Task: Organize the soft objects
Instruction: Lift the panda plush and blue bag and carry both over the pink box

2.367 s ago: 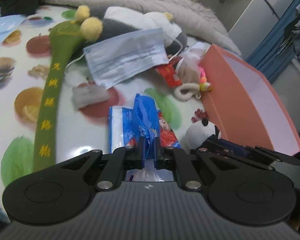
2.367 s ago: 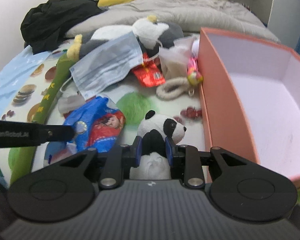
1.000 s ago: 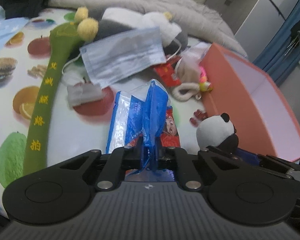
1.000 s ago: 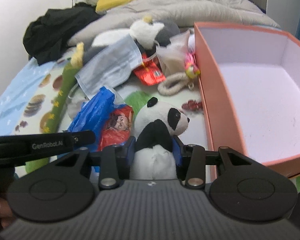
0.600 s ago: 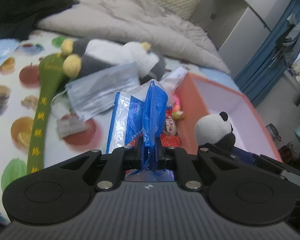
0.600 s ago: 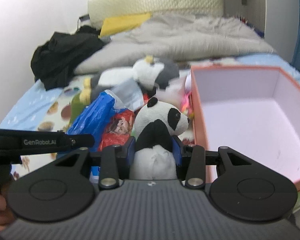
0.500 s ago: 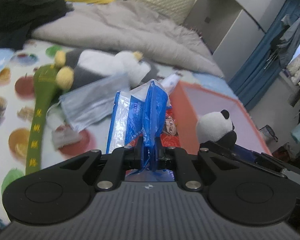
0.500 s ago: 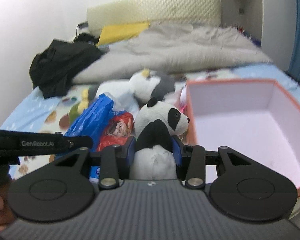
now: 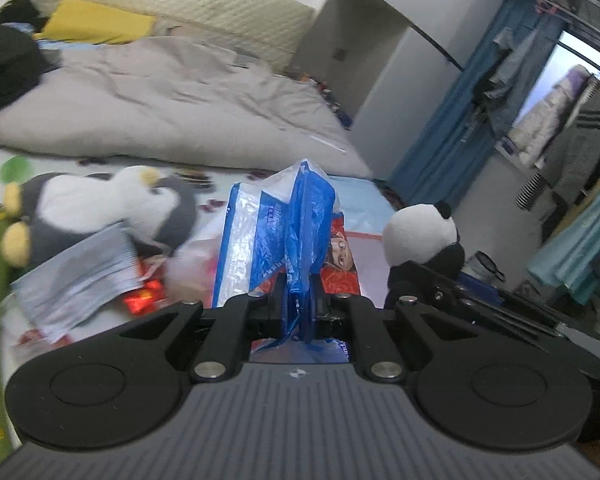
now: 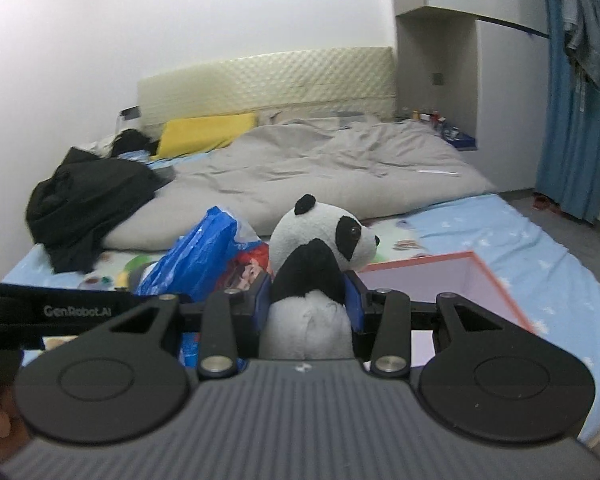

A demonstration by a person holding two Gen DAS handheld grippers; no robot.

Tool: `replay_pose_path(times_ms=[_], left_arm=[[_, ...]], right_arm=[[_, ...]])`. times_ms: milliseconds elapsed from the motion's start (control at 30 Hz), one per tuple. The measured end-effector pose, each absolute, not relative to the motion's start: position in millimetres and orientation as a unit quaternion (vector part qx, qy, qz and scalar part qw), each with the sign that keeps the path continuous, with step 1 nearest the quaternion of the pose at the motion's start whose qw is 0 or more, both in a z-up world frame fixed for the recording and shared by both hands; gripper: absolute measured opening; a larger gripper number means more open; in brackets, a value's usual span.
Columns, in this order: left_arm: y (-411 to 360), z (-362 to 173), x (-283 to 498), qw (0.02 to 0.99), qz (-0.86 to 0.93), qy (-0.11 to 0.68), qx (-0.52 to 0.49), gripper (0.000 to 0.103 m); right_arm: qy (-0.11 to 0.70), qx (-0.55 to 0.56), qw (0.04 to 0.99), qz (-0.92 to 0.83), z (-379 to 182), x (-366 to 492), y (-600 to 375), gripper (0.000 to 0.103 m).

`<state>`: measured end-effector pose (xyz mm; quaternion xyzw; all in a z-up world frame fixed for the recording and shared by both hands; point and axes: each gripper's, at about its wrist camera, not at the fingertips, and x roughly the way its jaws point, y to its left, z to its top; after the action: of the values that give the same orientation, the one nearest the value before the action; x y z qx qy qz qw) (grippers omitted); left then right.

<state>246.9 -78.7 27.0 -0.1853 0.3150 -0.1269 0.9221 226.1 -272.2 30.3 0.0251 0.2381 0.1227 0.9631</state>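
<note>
Both grippers were raised above the bed, each carrying one item, apparently to drop them into the pink box [image 10: 440, 276] ahead on the right. The left gripper [image 9: 300, 312] had its jaws nearly together, pinching the crumpled blue plastic bag [image 9: 296, 240]. The right gripper [image 10: 308, 304] held its jaws partly apart, clamped on the body of the panda toy [image 10: 320, 248].

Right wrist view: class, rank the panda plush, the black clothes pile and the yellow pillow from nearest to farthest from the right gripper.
1. panda plush, clamped in the right gripper.
2. black clothes pile, left, mid-bed.
3. yellow pillow, by the headboard.
</note>
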Motion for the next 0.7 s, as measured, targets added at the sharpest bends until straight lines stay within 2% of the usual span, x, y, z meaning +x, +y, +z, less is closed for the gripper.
replay_pose_path(times_ms=[233,467,700], left_arm=[[-140,14,277,0.912,-0.160,0.344,-0.157,0.012],[-180,-31,307,0.896,-0.166,0.393,-0.126,0.012],[-185,-60,330,0.883,-0.155,0.427,-0.117,0.012]], right_arm=[[0.272,0.029,0.959,0.079,23,248,-324,0.042],[0.345,0.044,0.936,0.050,-25,269,-366,0.043],[0.399,0.062,0.914,0.038,-71,273,-385,0.043]])
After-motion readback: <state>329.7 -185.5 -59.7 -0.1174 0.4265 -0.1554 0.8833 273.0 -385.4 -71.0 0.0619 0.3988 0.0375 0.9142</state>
